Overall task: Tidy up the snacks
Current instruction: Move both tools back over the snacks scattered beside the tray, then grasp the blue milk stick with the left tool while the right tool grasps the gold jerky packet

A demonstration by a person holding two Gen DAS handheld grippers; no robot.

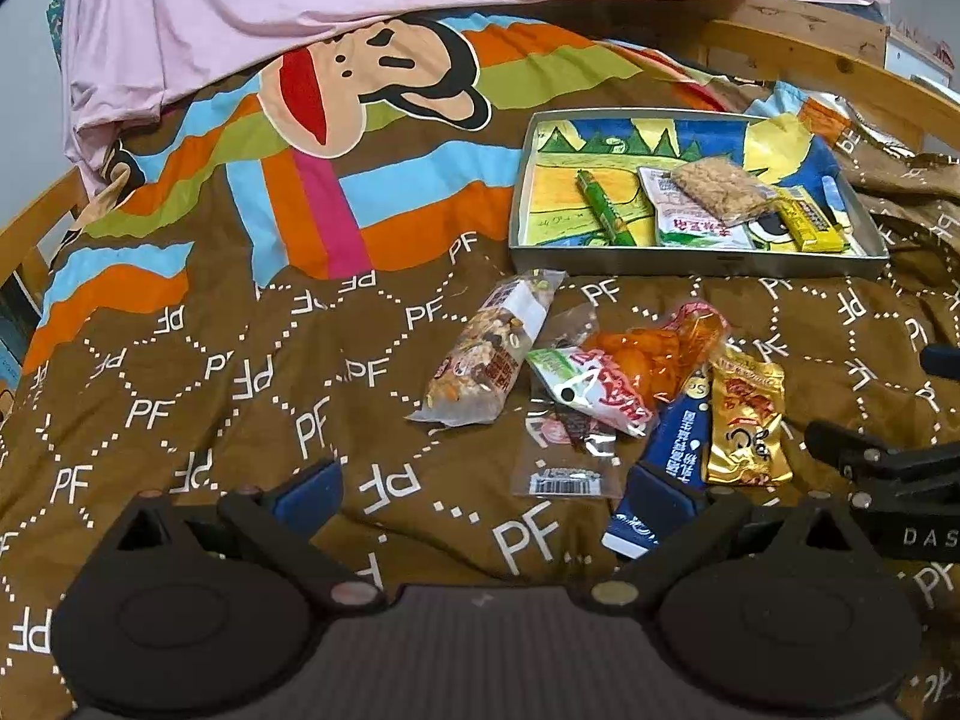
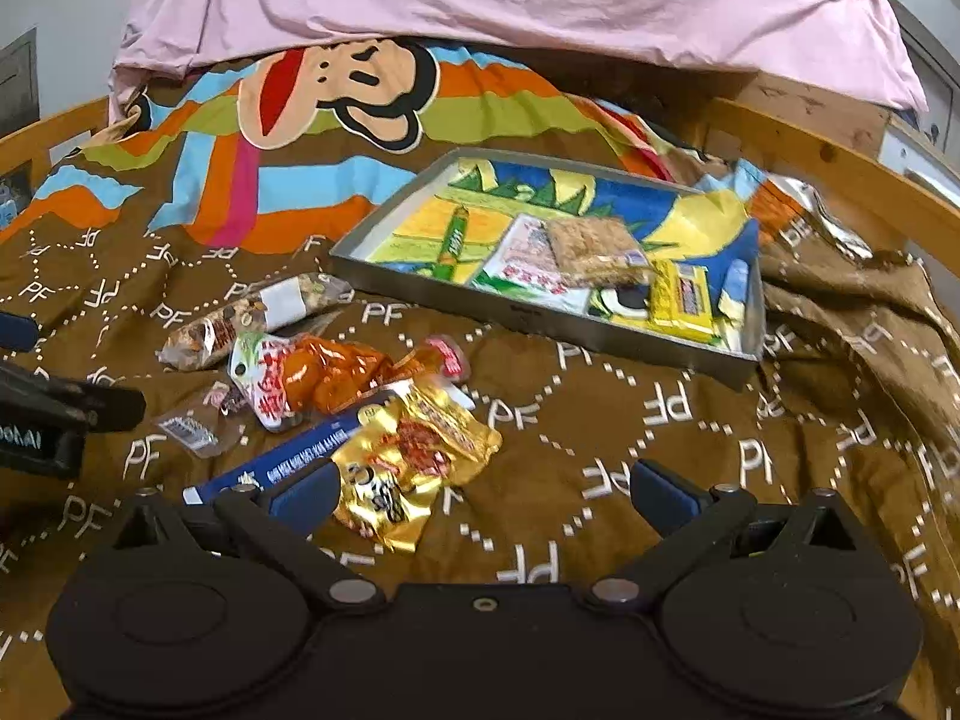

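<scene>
Lying loose: six snacks (image 1: pixel 606 396); tray (image 1: pixel 696 261), four.

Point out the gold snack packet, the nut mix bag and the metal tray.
gold snack packet (image 2: pixel 414 468), right wrist view, middle of the crinkled foil.
nut mix bag (image 1: pixel 486 354), left wrist view, centre of the clear bag.
metal tray (image 1: pixel 690 264), left wrist view, near wall.

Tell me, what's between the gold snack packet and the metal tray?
Only bare brown bedspread, seen in the right wrist view, between the gold packet and the metal tray.
</scene>
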